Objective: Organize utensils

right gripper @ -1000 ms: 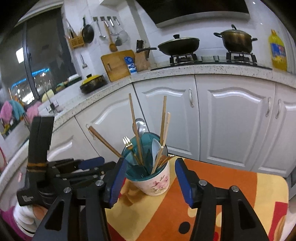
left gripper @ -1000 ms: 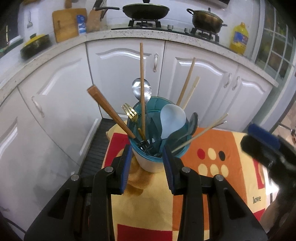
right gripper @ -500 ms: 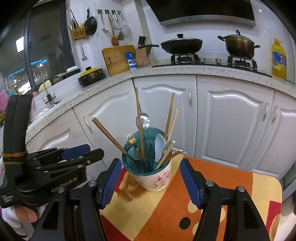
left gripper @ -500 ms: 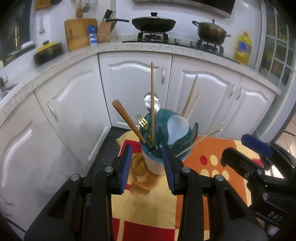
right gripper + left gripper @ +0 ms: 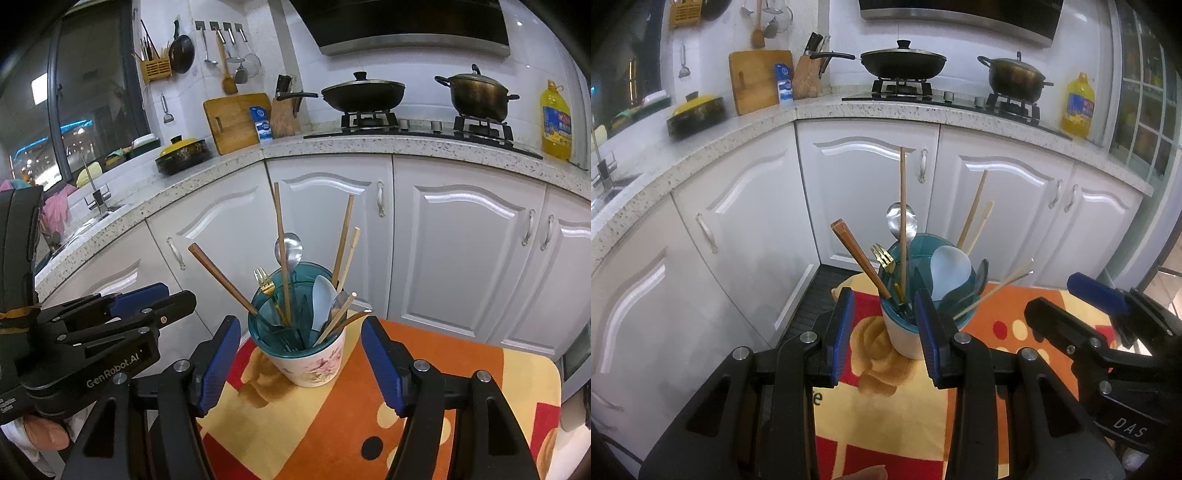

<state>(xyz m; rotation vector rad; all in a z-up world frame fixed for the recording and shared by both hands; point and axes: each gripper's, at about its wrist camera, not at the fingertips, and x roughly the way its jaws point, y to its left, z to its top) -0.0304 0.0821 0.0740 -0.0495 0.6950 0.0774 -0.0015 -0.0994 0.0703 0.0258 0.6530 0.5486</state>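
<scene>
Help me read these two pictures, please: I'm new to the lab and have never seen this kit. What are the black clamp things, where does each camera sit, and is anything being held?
There is no robot arm here. A person holds a pair of hand-operated tongs in each hand, and each has a wide-angle camera looking forward along its blue-padded fingers.

In the left wrist view, the left tongs fill the foreground, with the right tongs at the side. The right wrist view shows the right tongs up close, with the left ones at the lower left.

Both face a floral cup with a teal liner, standing on an orange and yellow patterned cloth. It holds chopsticks, a gold fork and spoons.

Both tongs are open; nothing is held.
</scene>
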